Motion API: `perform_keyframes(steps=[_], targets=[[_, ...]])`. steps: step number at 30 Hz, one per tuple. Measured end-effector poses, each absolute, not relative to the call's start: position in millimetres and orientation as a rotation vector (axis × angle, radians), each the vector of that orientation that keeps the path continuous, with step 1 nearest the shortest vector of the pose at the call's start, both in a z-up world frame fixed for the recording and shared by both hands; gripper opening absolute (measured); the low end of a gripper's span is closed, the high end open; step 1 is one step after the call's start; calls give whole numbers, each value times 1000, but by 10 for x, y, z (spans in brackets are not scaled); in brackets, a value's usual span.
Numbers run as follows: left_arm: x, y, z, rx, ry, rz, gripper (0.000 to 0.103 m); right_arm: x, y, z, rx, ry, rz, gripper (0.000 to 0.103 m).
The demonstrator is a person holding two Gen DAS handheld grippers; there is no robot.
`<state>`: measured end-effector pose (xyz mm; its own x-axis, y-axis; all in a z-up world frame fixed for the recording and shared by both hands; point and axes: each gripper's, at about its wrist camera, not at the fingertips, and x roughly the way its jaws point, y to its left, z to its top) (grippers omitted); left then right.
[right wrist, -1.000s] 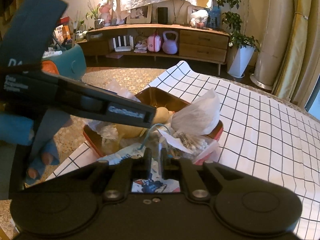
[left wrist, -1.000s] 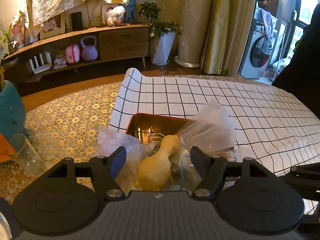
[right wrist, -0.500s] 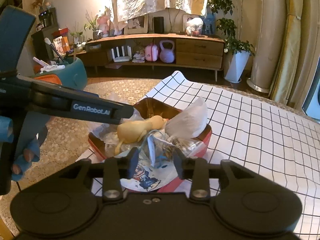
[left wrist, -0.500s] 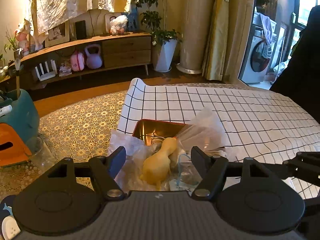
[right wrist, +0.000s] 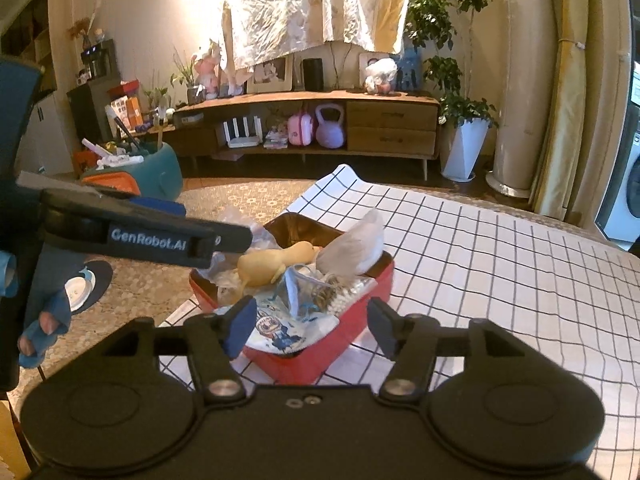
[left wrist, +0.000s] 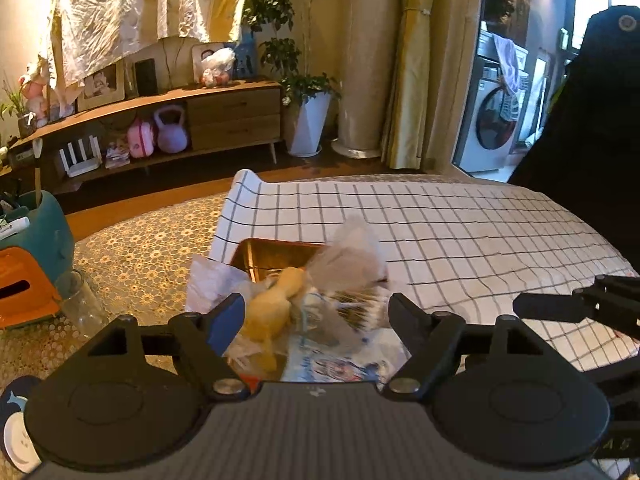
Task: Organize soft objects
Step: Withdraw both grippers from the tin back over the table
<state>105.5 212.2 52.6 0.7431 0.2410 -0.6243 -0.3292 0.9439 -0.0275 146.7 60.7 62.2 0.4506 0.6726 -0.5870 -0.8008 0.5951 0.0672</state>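
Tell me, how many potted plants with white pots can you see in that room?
1. A leafy plant in a white angular pot stands on the floor just right of the wooden sideboard, before the curtain. Others may be hidden beyond the frame.

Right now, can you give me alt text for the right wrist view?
The right tongs are opening, empty, just short of a red tin heaped with a yellow soft toy, plastic bags and a cartoon-print pouch. The tin sits on a grid-patterned cloth; the left tongs reach in from the left.
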Motion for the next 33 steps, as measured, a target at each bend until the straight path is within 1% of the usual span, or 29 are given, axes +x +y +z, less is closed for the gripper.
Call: perform_keyframes(steps=[5,9,16,18,19,20,25,31,33], targets=[[976,1877,572,-126,652,291,79,1405,357,676,-210,604,912,63],[920,1699,619,-114,636,271,79,1349,173,716,-193,592,908,69],[871,1343,650,-73,629,228,79,1281,-206,756,-167,576,895,72],[846,1235,647,-69,627,215,79,1267,-338,751,-158,572,884,76],[836,1190,637,-70,627,209,83,1264,-403,750,-149,571,882,77],[826,1141,629,-71,628,200,84,1267,-469,749,-139,572,877,77],[796,918,600,-64,628,173,84,1262,-764,755,-94,561,850,81],[747,693,579,-87,612,130,85,1216,-1046,770,-61,534,837,89],[731,633,570,-92,607,127,85,1185,-1120,776,-54,521,836,93]])
